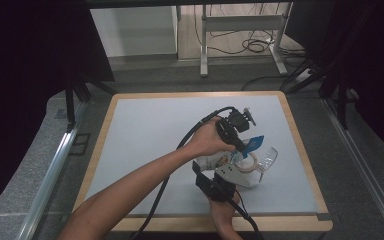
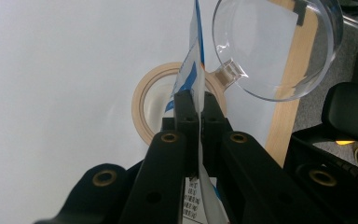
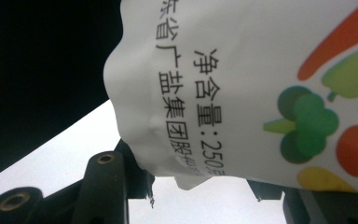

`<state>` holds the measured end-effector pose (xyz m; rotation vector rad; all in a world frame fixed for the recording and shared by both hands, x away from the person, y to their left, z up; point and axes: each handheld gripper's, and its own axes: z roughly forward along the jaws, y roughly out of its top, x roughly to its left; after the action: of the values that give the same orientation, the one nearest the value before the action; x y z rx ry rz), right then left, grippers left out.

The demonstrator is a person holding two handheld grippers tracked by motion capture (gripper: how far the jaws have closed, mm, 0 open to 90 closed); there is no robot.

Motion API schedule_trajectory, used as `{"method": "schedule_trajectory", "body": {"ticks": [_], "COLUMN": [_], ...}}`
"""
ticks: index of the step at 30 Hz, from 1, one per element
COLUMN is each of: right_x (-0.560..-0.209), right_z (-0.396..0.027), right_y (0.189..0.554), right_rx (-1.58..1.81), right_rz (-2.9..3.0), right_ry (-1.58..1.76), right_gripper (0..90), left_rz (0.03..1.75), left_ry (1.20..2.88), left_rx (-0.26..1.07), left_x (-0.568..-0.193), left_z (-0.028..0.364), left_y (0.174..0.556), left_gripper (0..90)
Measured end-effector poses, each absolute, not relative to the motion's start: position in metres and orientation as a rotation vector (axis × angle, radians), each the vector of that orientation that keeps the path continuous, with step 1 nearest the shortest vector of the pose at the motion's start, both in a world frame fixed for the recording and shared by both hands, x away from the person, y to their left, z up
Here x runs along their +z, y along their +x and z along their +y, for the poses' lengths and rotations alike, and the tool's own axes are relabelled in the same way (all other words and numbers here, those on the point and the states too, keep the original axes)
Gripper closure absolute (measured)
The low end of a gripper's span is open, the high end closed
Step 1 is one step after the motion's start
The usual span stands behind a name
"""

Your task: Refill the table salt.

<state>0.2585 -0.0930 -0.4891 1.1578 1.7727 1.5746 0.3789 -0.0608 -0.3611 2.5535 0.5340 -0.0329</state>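
A white salt bag with blue print and vegetable pictures is held up over the table between both grippers. My left gripper comes in from above, its jaws shut on the bag's thin top edge. My right gripper holds the bag's lower part from the near side. In the right gripper view the bag sits pinched between the two black jaws of the right gripper, dented at its left side. A roll of beige tape lies on the table just past the bag, with a clear glass cup beside it.
The table has a pale grey top with a wooden rim. The tape roll and the clear cup lie close under the left gripper, near the table's right edge. Black curtains, a desk frame and cables stand beyond the table.
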Motion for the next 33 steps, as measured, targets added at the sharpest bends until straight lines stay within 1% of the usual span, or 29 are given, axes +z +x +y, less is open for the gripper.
{"method": "schedule_trajectory", "body": {"ticks": [33], "right_x": [-0.4860], "right_z": [-0.0965], "right_y": [0.2575], "right_rx": [1.585], "right_rz": [1.745], "right_ry": [1.161], "right_gripper": [50.9], "left_rz": [0.523], "left_ry": [2.556], "left_rx": [-0.033], "left_x": [-0.3564], "left_z": [-0.0663], "left_y": [0.3773], "left_gripper": [89.9]}}
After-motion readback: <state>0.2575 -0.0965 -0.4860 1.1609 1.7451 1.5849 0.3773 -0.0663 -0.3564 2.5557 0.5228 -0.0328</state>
